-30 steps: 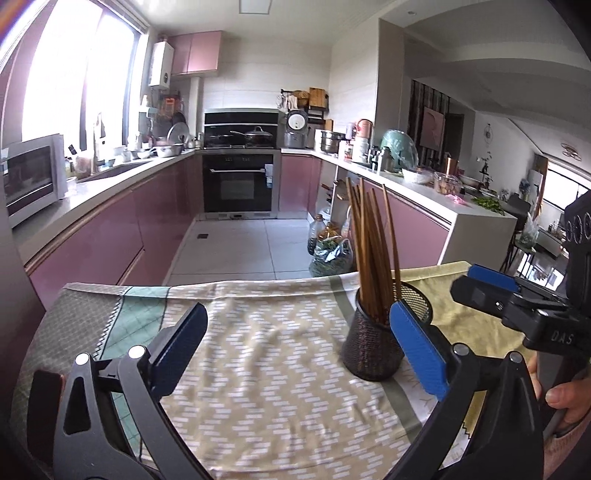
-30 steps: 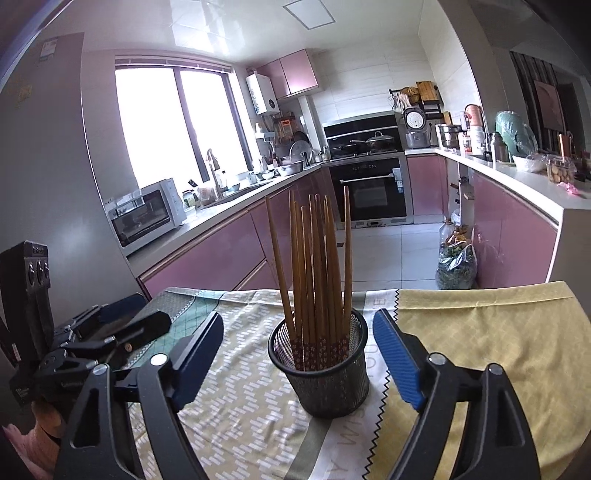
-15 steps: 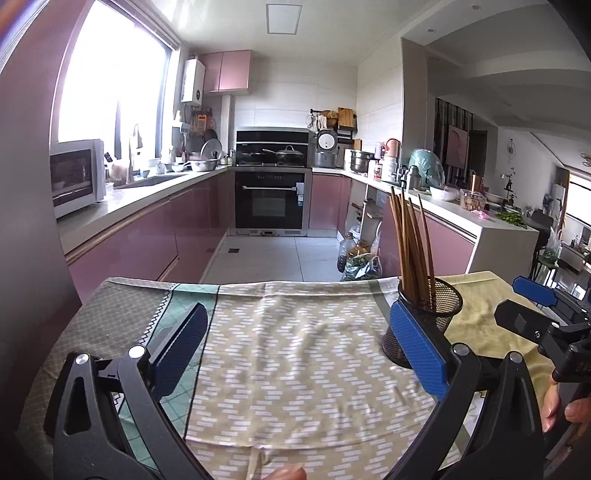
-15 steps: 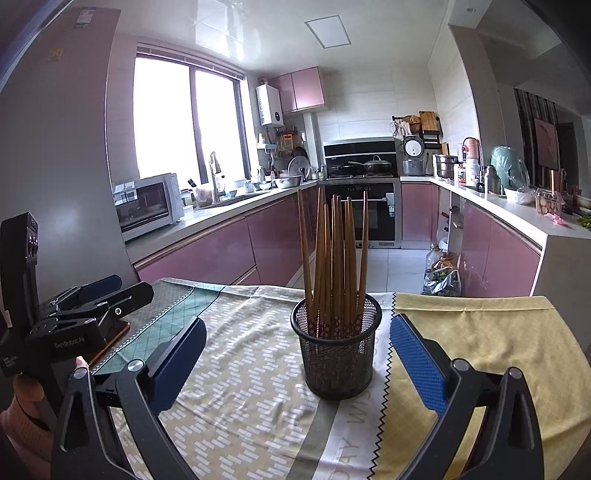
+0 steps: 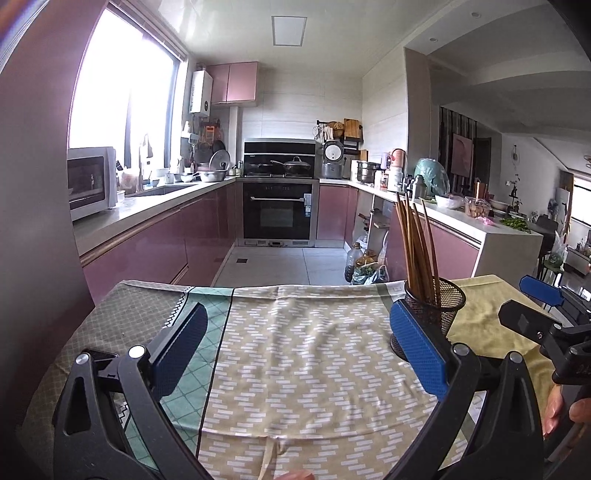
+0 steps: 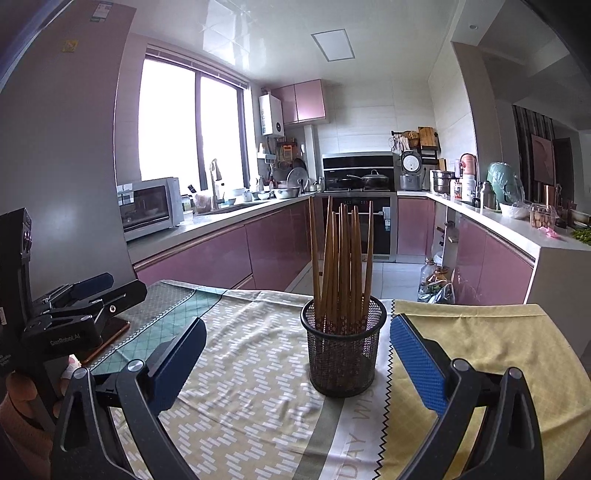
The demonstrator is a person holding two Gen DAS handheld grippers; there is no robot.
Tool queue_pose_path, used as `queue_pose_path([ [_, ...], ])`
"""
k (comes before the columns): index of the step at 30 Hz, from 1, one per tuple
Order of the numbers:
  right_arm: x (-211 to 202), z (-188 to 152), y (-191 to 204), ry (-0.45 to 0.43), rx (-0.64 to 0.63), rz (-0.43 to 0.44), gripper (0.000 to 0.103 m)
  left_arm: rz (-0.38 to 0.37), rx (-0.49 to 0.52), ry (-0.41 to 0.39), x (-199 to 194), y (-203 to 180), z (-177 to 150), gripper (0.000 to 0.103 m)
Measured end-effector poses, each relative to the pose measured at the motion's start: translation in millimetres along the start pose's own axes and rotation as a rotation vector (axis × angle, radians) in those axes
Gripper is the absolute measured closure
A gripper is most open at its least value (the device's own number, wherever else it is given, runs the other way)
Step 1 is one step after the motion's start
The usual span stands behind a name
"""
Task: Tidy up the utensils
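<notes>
Holder (image 6: 342, 352) w/ chopsticks (image 6: 341, 266) sits between spread right claw (image 6: 295, 354) fingers.

chopsticks (image 6: 341, 262) upright in mesh holder (image 6: 342, 349) — between spread fingers (image 6: 417, 363)

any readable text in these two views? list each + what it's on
"GeoRobot.AI", roughly; the small print is hard to read: on the left gripper body.
"DAY WIS", cut off at the frame edge: on the tablecloth white band.
"DA", partial: on the right gripper body.
Fridge stickers, microwave label, oven sticker: too small or blurred to read.
</notes>
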State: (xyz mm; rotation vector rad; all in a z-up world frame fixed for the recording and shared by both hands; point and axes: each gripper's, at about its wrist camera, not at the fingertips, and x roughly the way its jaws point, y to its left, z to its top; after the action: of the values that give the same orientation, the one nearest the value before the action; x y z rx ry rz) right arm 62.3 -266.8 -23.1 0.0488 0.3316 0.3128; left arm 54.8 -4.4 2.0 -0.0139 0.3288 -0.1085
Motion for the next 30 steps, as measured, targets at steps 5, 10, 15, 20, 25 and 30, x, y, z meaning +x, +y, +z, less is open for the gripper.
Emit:
queue_pose_path([
  [5,1.7,-1.3,3.1,0.004,-0.001,0.003,0.006,0.002,0.001,-0.008,-0.8,-0.5,-0.8,0.006],
  [10,0.6,-2.7,4.7,0.000,-0.001,0.001,0.006,0.009,0.004,-0.020,-3.9,-2.4,-1.8,0.006],
  [15,-1.9,-2.5,6.5,-0.003,0.000,0.003,0.006,0.013,0.005,-0.026,-5.9,-2.4,-1.7,0.006],
  [20,-2.0,-2.2,7.1,-0.002,0.002,0.007,0.006,0.016,0.005,-0.032,-7.1,-2.1,-1.7,0.006],
  [25,-1.9,-2.8,8.3,-0.003,0.000,0.000,0.006,0.024,0.013,-0.044,-9.9,-3.4,-1.5,0.006],
  [30,-4.3,-1.8,7.9,-0.008,0.005,-0.003,0.006,0.022,0.013,-0.044,-11.0,-4.2,-1.6,0.006],
])
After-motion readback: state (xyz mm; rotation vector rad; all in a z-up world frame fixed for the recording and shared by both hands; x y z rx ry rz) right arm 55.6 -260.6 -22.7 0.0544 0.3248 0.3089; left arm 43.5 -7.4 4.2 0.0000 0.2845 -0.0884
